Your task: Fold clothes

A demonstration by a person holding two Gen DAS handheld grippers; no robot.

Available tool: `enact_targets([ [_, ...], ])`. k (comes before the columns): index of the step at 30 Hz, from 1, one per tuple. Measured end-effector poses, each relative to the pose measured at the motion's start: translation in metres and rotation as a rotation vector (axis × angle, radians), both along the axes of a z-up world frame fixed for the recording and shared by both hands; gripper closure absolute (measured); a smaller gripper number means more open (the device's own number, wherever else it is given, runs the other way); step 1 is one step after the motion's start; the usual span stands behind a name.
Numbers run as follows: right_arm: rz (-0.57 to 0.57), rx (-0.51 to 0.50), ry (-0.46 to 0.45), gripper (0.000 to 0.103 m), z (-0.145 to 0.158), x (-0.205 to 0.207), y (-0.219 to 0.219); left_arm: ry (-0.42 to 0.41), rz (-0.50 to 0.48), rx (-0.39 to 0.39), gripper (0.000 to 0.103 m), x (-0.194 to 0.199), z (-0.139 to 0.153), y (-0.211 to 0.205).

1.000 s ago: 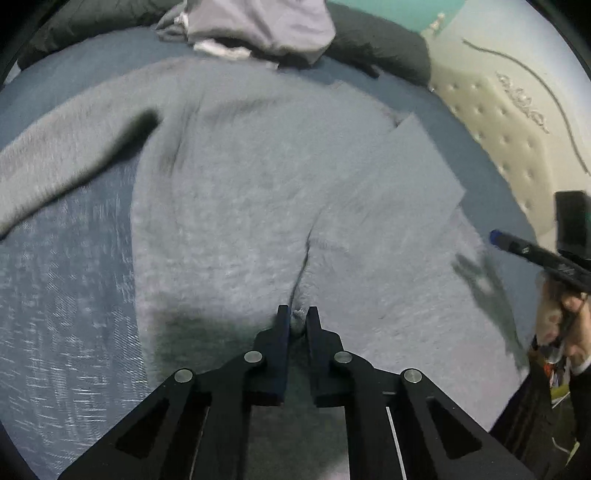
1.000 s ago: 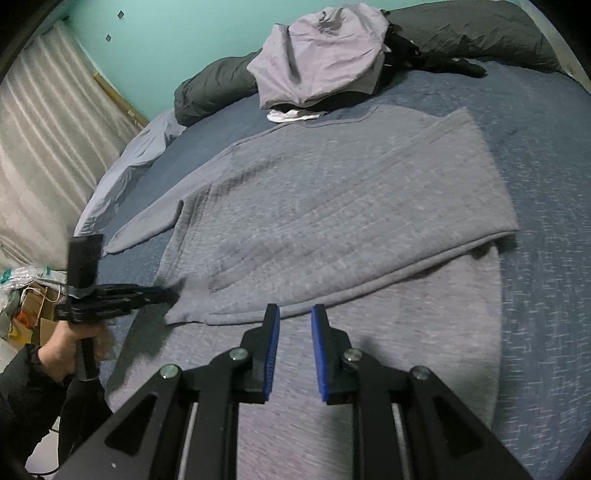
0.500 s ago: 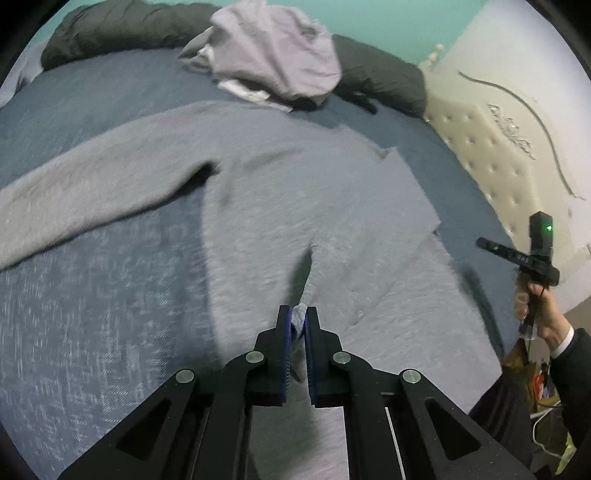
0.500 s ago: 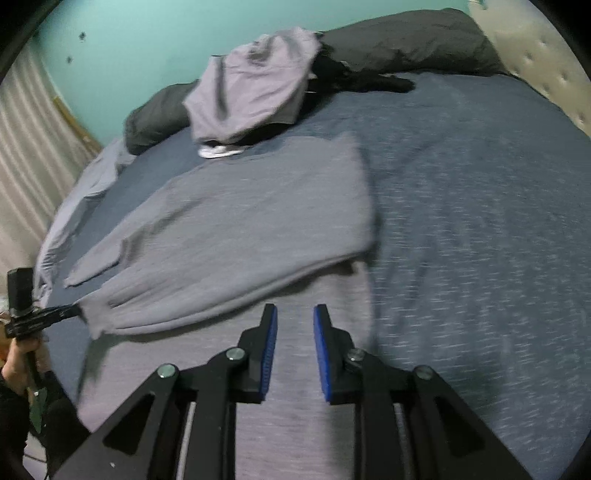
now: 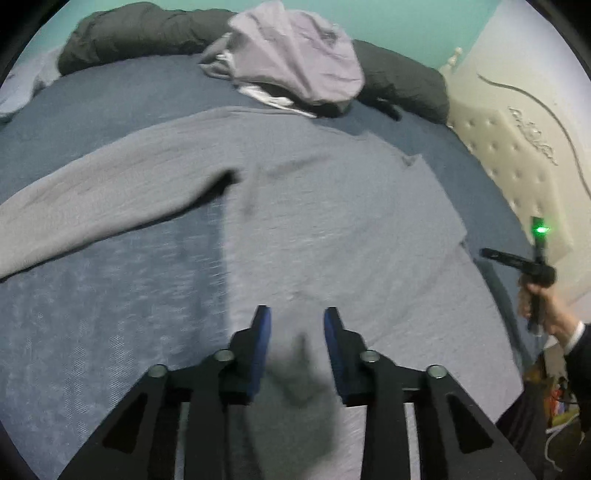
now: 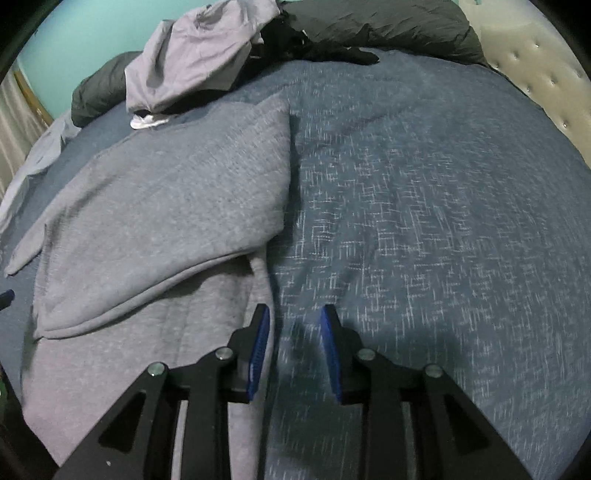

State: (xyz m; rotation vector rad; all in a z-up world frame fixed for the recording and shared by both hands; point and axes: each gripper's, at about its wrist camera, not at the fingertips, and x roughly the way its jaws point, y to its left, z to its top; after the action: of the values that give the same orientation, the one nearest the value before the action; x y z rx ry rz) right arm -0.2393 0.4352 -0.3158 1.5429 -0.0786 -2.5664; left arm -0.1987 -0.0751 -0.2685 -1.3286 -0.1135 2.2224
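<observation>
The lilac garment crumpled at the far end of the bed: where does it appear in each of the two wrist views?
Left wrist view: the lilac garment lies top centre, beyond the grey sweater.
Right wrist view: it lies upper left, above the sweater's folded part.
Shared landmark: the dark pillows behind it.

No legible text or labels

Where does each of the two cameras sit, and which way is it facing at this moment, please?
Left wrist: on the left gripper, jaws open, looking over the grey sweater toward the headboard; the person's right hand shows.
Right wrist: on the right gripper, jaws open, at the sweater's edge over the blue bedspread.
Shared: the sweater, the lilac garment and the dark pillows.
</observation>
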Motion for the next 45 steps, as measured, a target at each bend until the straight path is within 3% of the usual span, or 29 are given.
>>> enact_targets([
  [8, 0.047, -0.010, 0.001, 0.074, -0.017, -0.027, -0.014, -0.041, -0.056, 0.069, 0.069, -0.024, -0.036, 0.051],
  [16, 0.072, 0.052, 0.024, 0.074, -0.029, -0.049, -0.031, -0.073, -0.068, 0.046, 0.069, -0.035, -0.073, 0.070],
  [29, -0.095, 0.019, 0.091, 0.074, -0.025, -0.054, 0.009, -0.082, -0.061, 0.059, 0.070, -0.032, -0.084, 0.071],
  [34, -0.044, 0.001, 0.031, 0.074, -0.031, -0.045, 0.005, -0.085, -0.059, 0.077, 0.070, -0.030, -0.086, 0.066],
  [39, 0.047, 0.034, 0.075, 0.074, -0.025, -0.049, -0.008, -0.079, -0.061, 0.071, 0.070, -0.027, -0.086, 0.062],
  [45, 0.049, 0.108, 0.089, 0.074, -0.028, -0.070, -0.021, -0.077, -0.060, 0.074, 0.070, -0.026, -0.086, 0.063],
])
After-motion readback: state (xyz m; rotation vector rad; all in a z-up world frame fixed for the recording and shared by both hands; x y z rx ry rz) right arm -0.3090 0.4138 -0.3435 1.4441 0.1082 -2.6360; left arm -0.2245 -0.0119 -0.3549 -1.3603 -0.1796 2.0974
